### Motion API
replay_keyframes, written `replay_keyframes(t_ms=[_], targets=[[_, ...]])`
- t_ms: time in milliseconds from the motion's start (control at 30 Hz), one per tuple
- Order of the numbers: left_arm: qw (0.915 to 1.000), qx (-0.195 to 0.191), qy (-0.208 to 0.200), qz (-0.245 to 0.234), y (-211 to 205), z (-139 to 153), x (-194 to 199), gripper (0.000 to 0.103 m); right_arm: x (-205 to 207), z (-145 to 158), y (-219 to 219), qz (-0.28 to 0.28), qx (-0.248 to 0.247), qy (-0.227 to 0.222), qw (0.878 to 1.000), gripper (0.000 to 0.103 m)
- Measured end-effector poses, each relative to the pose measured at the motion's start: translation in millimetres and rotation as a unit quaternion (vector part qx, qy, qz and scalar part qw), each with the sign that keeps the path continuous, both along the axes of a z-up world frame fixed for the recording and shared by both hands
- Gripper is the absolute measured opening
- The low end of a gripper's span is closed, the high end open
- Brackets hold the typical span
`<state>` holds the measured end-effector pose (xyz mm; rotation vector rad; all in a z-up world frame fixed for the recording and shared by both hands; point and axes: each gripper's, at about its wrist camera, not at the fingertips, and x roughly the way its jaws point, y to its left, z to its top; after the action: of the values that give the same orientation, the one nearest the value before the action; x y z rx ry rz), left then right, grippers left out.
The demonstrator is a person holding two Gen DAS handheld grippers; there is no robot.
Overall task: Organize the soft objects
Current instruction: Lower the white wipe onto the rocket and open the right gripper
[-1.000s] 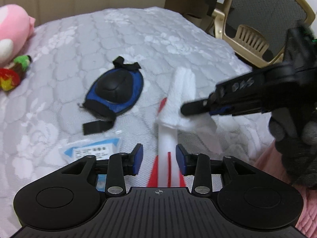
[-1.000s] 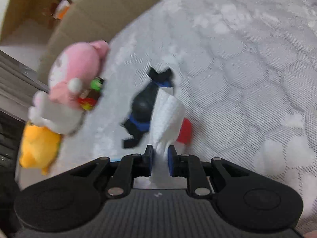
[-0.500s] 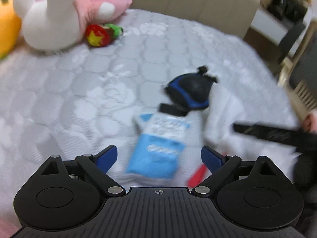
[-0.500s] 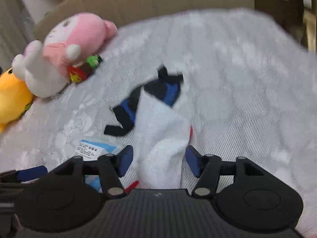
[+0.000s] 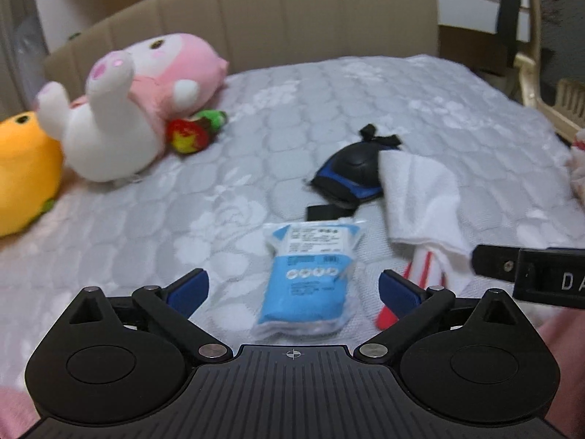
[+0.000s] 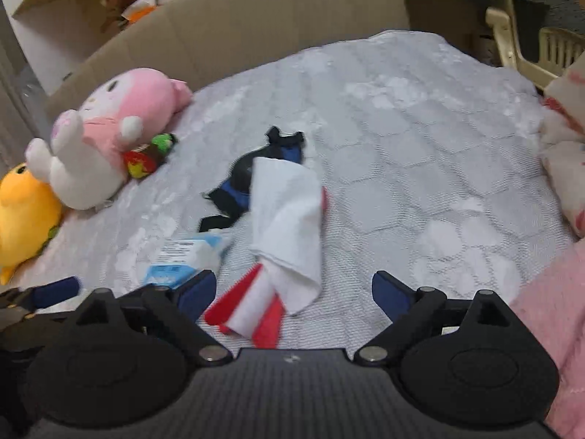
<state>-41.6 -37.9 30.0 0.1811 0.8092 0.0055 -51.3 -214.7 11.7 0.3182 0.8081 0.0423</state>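
While both tools hang wide apart and empty, the left gripper (image 5: 293, 287) frames the blue packet (image 5: 307, 278); the right gripper (image 6: 292, 290) frames the white cloth (image 6: 289, 219) overlapping a knee pad (image 6: 237, 186). A careless pinch may drag both together.

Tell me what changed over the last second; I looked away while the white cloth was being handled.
The right gripper let go of the white cloth, which now lies loose on the bed, overlapping the blue-and-black pad. The left gripper opened too, releasing the cloth's red-and-white end, and now faces the blue packet. The pad, packet and plush toys stayed put.
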Motion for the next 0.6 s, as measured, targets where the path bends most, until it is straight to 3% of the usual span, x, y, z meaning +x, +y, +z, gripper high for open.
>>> replay_keyframes(t_ms=[100,300,433,600], targets=[[0.9997,-0.009,0.01,0.019,8.6,1.8,2.6,0.102,6.3,7.2,9.9,0.002,-0.047,-0.01,0.999,0.095],[0.9929,-0.093,0.035,0.065,42.3,-0.9,12.6,0.102,19.5,-3.3,20.0,0.038,-0.067,0.016,0.997,0.095],[0.9973,-0.042,0.027,0.053,28.2,-1.3,7.8,0.102,16.9,-7.1,30.9,0.064,-0.091,0.017,0.994,0.094],[0.9988,-0.025,0.031,0.029,18.1,-1.3,4.4,0.103,16.6,-9.6,27.5,0.045,-0.094,0.033,0.994,0.094]])
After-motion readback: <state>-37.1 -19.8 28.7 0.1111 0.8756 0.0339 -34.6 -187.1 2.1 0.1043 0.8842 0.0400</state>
